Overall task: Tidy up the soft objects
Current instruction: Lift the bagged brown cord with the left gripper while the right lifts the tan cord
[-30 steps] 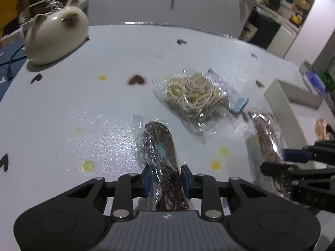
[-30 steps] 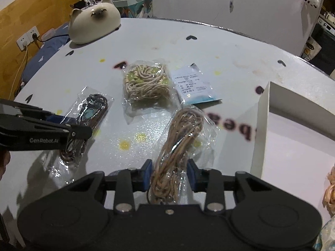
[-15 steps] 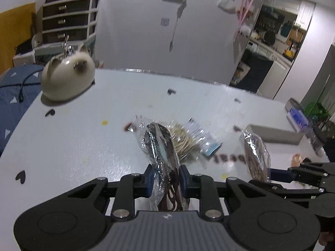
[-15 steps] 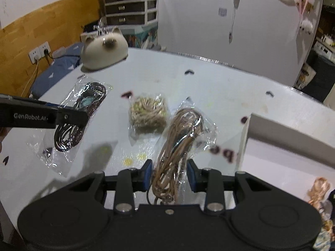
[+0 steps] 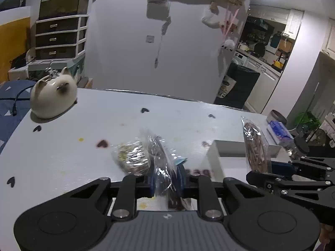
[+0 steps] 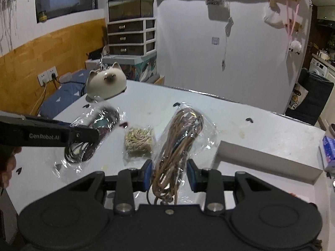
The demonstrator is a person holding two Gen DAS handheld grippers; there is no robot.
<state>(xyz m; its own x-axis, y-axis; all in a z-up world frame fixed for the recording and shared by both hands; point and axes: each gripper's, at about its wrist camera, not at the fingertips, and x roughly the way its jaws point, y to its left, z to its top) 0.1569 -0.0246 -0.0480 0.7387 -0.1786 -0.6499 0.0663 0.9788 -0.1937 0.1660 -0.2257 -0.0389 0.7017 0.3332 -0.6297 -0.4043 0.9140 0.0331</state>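
Observation:
My left gripper [image 5: 166, 181] is shut on a clear bag of dark brown cord [image 5: 161, 161] and holds it up off the white table [image 5: 62, 150]; the bag also shows in the right wrist view [image 6: 92, 138]. My right gripper [image 6: 168, 174] is shut on a clear bag of tan cord [image 6: 180, 142], also lifted, seen in the left wrist view [image 5: 255, 148]. A third bag of pale beige cord [image 6: 139, 140] lies on the table between them. An open white box [image 6: 266, 163] stands at the right.
A cat-shaped ceramic pot [image 6: 106, 83] sits at the table's far left corner. A blue packet [image 6: 328, 152] lies beyond the box on the right. A small blue-and-white sachet [image 5: 180, 161] lies by the beige bag. Drawers and a wall stand behind the table.
Both grippers have risen from the table, each carrying its bag of cord. The views now look across the table toward the room instead of down on it.

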